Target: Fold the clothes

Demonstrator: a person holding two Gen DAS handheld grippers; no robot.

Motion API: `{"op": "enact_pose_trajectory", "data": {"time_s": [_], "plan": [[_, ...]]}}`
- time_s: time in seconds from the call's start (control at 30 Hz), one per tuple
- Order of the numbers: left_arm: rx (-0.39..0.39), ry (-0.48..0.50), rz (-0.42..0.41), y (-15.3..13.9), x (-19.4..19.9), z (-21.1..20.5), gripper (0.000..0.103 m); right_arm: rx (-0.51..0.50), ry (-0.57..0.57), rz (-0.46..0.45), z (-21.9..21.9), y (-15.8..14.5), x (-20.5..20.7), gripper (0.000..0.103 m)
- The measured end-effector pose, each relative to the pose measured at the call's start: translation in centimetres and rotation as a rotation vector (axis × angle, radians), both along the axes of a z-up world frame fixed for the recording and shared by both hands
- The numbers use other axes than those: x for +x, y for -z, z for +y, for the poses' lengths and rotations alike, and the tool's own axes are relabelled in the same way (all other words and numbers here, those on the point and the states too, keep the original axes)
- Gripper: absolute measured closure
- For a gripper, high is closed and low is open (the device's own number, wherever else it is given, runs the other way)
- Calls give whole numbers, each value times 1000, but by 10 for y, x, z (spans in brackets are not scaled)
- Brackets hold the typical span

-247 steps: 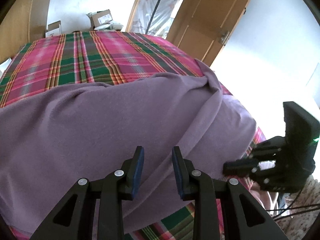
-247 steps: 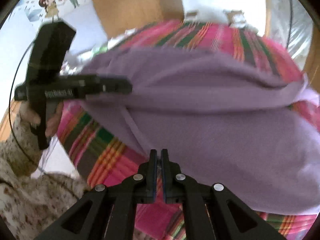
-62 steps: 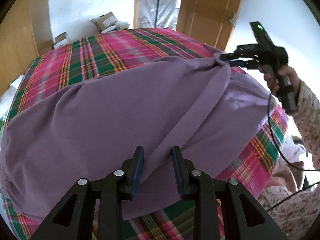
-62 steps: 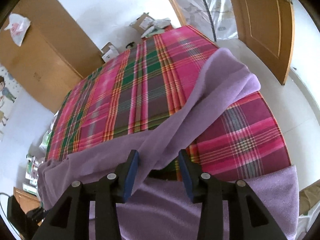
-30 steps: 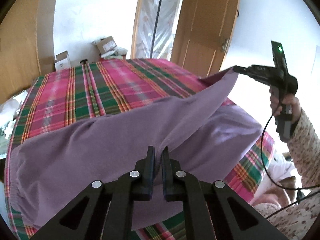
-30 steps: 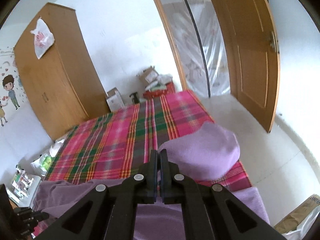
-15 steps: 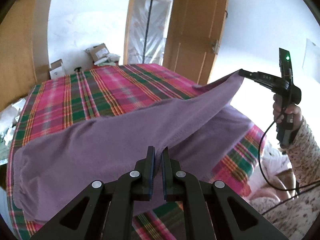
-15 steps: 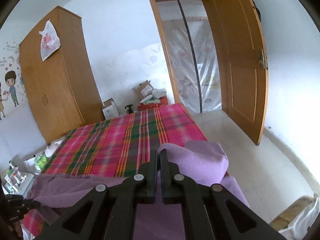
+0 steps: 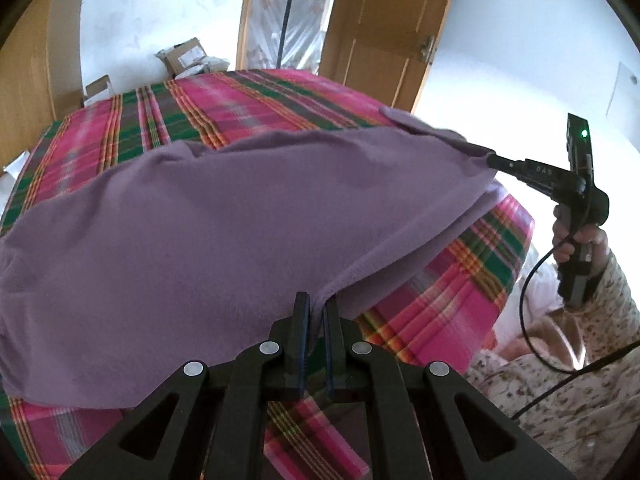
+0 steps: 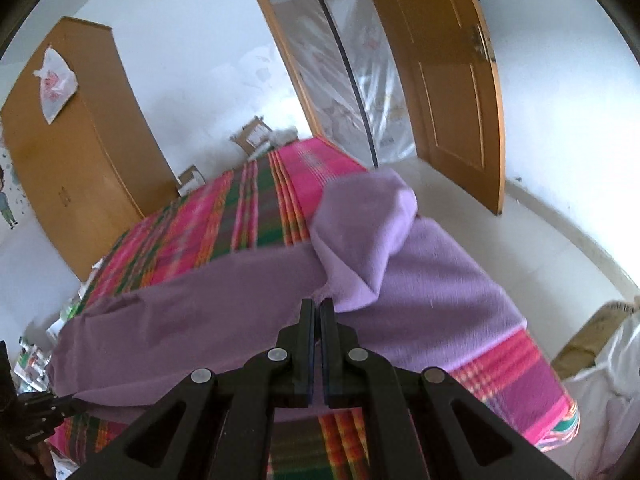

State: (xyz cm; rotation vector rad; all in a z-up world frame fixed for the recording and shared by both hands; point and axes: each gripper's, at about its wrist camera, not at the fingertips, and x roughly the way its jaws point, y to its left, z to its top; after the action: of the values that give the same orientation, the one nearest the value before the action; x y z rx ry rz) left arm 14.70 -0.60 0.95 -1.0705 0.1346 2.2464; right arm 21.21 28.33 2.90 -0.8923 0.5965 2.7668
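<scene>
Tongs pinch the purple cloth [image 9: 224, 216] at two spots along one edge. The left tongs [image 9: 313, 312] are nearly shut, with the hem squeezed between the tips. The right tongs [image 10: 316, 314] are shut on a far corner of that same edge. Holding two spots keeps the edge pulled tight and lifted, so it can swing over in one piece. Most of the cloth lies spread on the bed [image 9: 248, 100] with its checked pink and green cover, a flat place for making a fold.

Bed [image 9: 248, 104]: covered in pink-green plaid.
On it: purple cloth [image 9: 208, 216], spread across near half.
</scene>
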Motion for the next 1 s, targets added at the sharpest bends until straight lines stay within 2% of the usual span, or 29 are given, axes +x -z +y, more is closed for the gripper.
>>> {"op": "enact_pose_trajectory", "data": {"time_s": [0.17,0.43,0.67,0.73,0.8,0.87,1.0], "plan": [[-15,3,-29,7,-1,1,96,-32,3,-33,5,15,2,100],[-14,0,-49,9,-1,0,95,32,-2,-78,0,25,2,100],[-4,-1,-76,8,-2,-2,92,42,-18,-98,3,24,4,93],[-2,-1,-78,5,-2,-2,92,74,-25,-92,1,17,6,90],[15,12,-70,-1,-1,-1,86,105,-32,-87,-2,11,7,86],[41,35,-62,-7,-2,2,85,137,-39,-81,-4,4,8,84],[98,85,-46,-17,-4,10,81,185,-43,-51,-5,-13,4,69]]}}
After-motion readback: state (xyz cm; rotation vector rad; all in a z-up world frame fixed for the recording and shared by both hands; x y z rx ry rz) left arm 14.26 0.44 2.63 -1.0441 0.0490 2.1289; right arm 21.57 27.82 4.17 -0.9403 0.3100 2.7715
